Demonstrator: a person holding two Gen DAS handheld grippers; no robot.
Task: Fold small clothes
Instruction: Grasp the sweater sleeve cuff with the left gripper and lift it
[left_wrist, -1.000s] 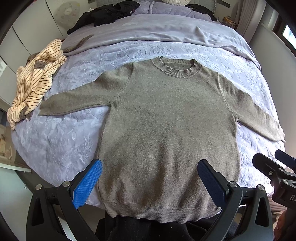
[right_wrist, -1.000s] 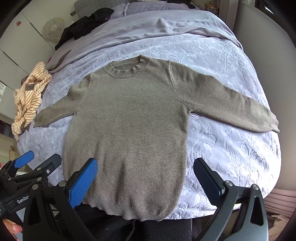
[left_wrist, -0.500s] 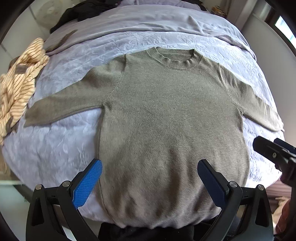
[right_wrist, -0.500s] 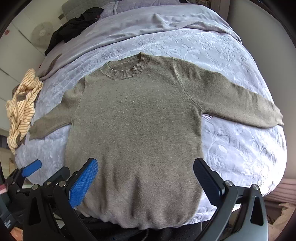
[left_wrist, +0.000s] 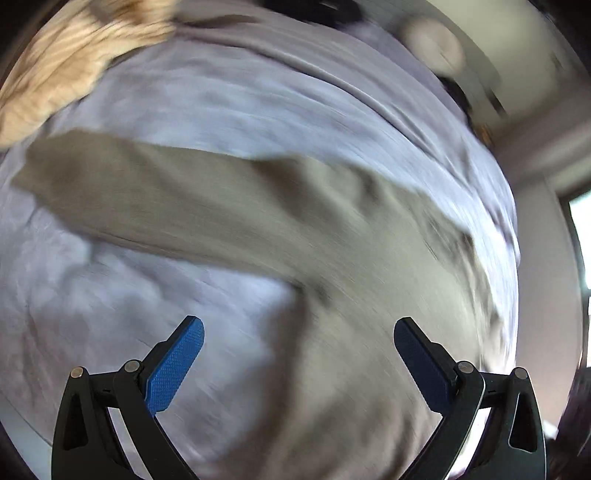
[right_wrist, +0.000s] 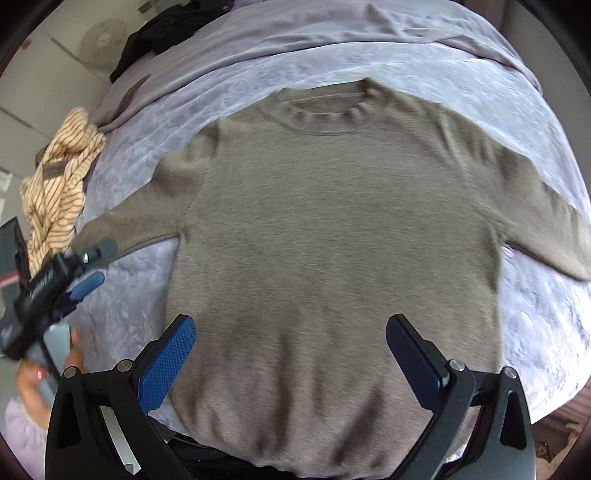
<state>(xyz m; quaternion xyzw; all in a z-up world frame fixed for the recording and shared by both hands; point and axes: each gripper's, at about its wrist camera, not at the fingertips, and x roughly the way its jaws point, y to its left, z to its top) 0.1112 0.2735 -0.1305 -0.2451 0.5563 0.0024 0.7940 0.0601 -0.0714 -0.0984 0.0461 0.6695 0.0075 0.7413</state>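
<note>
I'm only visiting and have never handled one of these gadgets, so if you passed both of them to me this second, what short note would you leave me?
Left gripper: open, holding nothing, above the bed near the left sleeve; its view is blurred.
Right gripper: open, holding nothing, over the lower part of the jumper.
The grey-brown knitted jumper lies flat, front up, on the pale lilac patterned bedspread, both sleeves spread out sideways.
A cream striped garment sits crumpled at the bed's left edge, beyond the left sleeve.
Done: jumper laid out.
Left: every fold; probably start by bringing the sleeves in.
</note>
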